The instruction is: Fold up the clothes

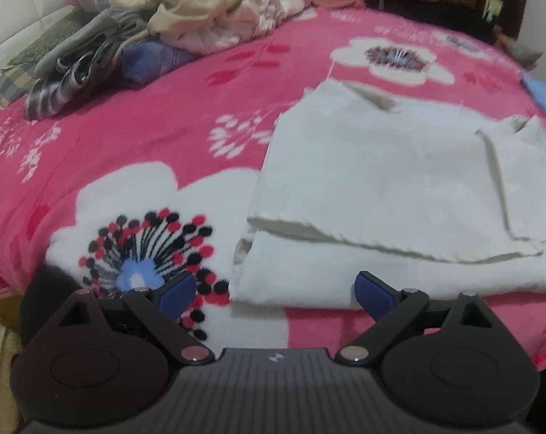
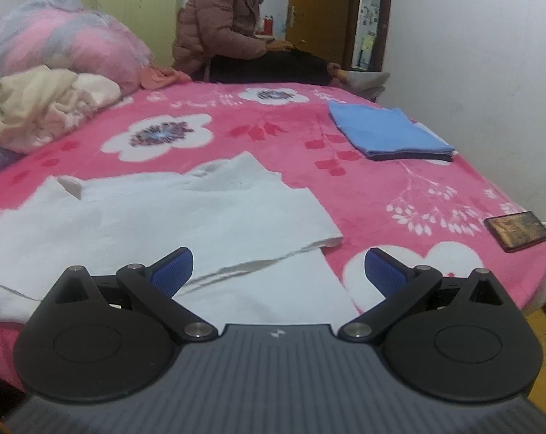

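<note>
- Work in hand: a white garment (image 1: pixel 399 181) lies spread on the bed (image 2: pixel 381 195), near its front edge, partly folded — an upper layer is turned over a lower one, leaving a stepped hem toward the cameras.
- Done, by appearance: a blue folded cloth (image 2: pixel 388 133) sits flat on the far right of the bed, well apart from the white garment.
- Left, by judgement: a heap of unfolded clothes (image 1: pixel 186 11) at the far left of the bed; the white garment needs at least one more fold.
- Left gripper (image 1: pixel 274 289): jaws wide apart, holding nothing, low over the garment's near-left corner.
- Right gripper (image 2: pixel 278 271): jaws equally wide, empty, poised at the near-right hem — contact with the cloth cannot be told.
- Bystanders: a phone (image 2: pixel 517 230) lies near the bed's right edge; a seated person (image 2: pixel 229 32) is beyond the far side.
</note>
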Demonstrator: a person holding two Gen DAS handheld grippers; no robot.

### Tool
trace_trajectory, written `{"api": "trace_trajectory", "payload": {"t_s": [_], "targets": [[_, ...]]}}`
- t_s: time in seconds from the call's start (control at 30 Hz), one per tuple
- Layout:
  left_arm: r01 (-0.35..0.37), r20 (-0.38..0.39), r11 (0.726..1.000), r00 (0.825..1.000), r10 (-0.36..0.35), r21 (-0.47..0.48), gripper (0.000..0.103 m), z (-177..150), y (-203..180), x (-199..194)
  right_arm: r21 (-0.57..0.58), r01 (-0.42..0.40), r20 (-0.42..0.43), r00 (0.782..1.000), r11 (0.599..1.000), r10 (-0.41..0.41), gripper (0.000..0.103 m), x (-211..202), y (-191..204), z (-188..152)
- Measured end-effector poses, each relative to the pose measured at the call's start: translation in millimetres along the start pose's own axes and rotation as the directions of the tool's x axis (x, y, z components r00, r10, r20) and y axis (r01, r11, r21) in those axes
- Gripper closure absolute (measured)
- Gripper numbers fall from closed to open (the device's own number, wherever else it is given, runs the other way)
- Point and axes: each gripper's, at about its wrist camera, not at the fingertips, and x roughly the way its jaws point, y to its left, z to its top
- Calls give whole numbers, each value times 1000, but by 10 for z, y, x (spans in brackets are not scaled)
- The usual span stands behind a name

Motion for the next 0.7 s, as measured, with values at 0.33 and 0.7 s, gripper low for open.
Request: {"api": "trace_trajectory", "payload": {"t_s": [0.33,0.7], "targets": [[207,182,971,966,-184,-120,0,-2,430,-86,96,-292,180,945,951,272,1,-137,-107,-81],[265,217,963,944,-247,-56,3,107,545,83,60,-339,83,939,939,334,1,127,0,39]]}}
